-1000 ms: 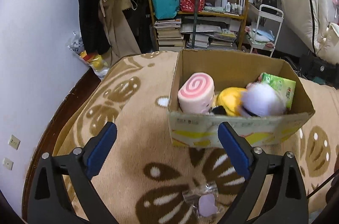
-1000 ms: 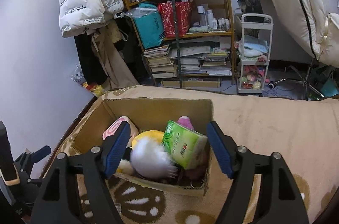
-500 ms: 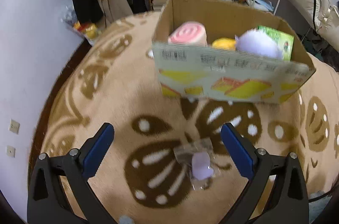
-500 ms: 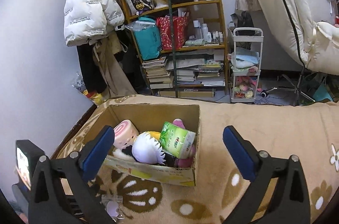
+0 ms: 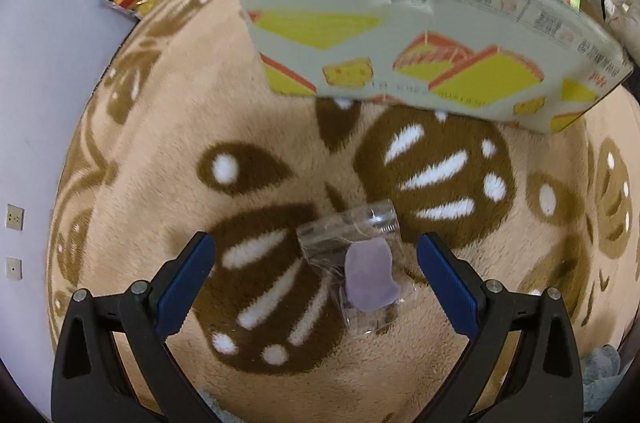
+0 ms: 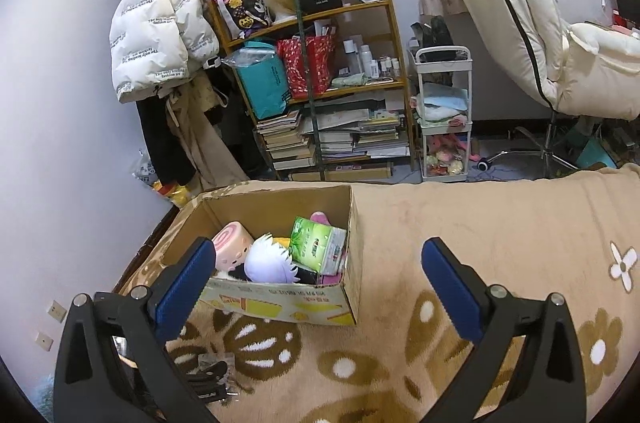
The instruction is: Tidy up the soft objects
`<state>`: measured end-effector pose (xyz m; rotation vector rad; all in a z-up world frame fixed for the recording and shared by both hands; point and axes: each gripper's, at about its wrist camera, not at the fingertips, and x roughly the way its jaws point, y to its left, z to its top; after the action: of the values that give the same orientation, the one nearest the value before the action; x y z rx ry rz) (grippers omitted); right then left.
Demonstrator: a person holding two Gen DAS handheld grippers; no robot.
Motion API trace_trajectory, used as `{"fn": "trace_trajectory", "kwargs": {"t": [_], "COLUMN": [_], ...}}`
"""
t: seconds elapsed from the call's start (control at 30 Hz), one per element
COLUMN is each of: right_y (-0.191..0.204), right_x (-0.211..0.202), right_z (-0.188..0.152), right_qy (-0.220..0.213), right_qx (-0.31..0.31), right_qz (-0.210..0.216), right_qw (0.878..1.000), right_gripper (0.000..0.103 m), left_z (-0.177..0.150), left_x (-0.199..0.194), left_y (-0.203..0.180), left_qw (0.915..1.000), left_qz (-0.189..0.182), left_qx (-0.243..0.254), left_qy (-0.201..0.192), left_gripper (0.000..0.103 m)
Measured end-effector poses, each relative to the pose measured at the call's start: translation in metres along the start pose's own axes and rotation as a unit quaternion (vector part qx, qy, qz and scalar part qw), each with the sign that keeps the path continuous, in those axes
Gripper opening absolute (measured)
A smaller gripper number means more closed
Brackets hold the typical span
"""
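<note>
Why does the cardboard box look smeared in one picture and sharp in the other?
Left wrist view: the cardboard box is streaked by motion blur, its print unreadable, while the bagged purple toy is clearer. Right wrist view: the box is crisp; the window glare washes out the top, and the fisheye bends the walls.

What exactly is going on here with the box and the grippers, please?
A person is tidying soft items into the open cardboard box on the tan patterned blanket. The left gripper hangs open around a small purple item in a clear plastic bag, not yet gripping it. The right gripper is open and empty beside the box; its fingers have just widened.
</note>
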<state>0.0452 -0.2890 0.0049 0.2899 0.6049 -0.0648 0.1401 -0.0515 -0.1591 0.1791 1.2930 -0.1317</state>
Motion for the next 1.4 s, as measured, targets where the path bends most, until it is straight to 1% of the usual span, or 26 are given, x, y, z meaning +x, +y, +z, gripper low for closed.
{"fn": "trace_trajectory", "kwargs": {"t": [0.13,0.17,0.2,0.23,0.33,0.43,0.5,0.53,0.63,0.67,0.73,0.83,0.97,1.1,1.27,1.4], "right_y": [0.0,0.0,0.0,0.001,0.001,0.0,0.0,0.0,-0.001,-0.001,-0.001,-0.001,-0.005,-0.01,-0.012,-0.014], "right_x": [-0.001,0.0,-0.001,-0.001,-0.001,0.0,0.0,0.0,0.0,0.0,0.001,0.001,0.002,0.002,0.003,0.003], "right_z": [-0.005,-0.007,-0.008,-0.01,-0.011,-0.012,-0.015,-0.016,-0.016,-0.017,-0.015,-0.016,-0.016,-0.014,-0.012,-0.012], "right_qy": [0.006,0.008,0.01,0.01,0.01,0.012,0.014,0.014,0.014,0.013,0.014,0.014,0.015,0.014,0.015,0.014], "right_qx": [0.002,0.001,0.0,-0.001,-0.001,0.001,0.003,0.003,0.001,0.0,0.001,0.004,0.007,0.013,0.019,0.018], "right_qz": [0.001,0.001,0.0,-0.002,-0.002,-0.003,-0.003,-0.004,-0.005,-0.006,-0.003,-0.004,-0.005,-0.005,-0.005,-0.004], "right_qw": [1.0,1.0,1.0,1.0,1.0,1.0,1.0,1.0,1.0,1.0,1.0,1.0,1.0,1.0,1.0,1.0], "right_gripper": [0.103,0.103,0.103,0.103,0.103,0.103,0.103,0.103,0.103,0.103,0.103,0.103,0.103,0.103,0.103,0.103], "left_z": [-0.004,-0.006,-0.007,-0.008,-0.01,-0.013,-0.015,-0.016,-0.017,-0.017,-0.019,-0.016,-0.013,-0.012,-0.01,-0.003], "left_x": [0.016,0.02,0.025,0.027,0.024,0.019,0.013,0.011,0.008,0.007,0.001,-0.001,-0.012,-0.029,-0.051,-0.079], "left_y": [-0.009,-0.011,-0.014,-0.016,-0.017,-0.017,-0.019,-0.019,-0.02,-0.02,-0.023,-0.012,-0.005,-0.003,0.001,-0.001], "left_qw": [0.9996,0.9993,0.9989,0.9987,0.999,0.9993,0.9993,0.9993,0.9991,0.9991,0.9995,0.9999,0.9999,0.9987,0.9958,0.9889], "left_qz": [0.004,0.011,0.021,0.024,0.022,0.016,0.015,0.015,0.022,0.025,0.019,0.01,-0.002,-0.001,-0.022,-0.034], "left_qx": [0.011,0.015,0.022,0.025,0.023,0.023,0.026,0.029,0.033,0.033,0.022,0.013,0.007,0.009,0.002,0.014], "left_qy": [0.026,0.033,0.037,0.036,0.032,0.027,0.021,0.018,0.013,0.012,0.01,0.005,-0.015,-0.05,-0.089,-0.144], "left_gripper": [0.099,0.098,0.093,0.093,0.087,0.077,0.062,0.061,0.049,0.047,0.045,0.044,0.043,0.043,0.043,0.043]}}
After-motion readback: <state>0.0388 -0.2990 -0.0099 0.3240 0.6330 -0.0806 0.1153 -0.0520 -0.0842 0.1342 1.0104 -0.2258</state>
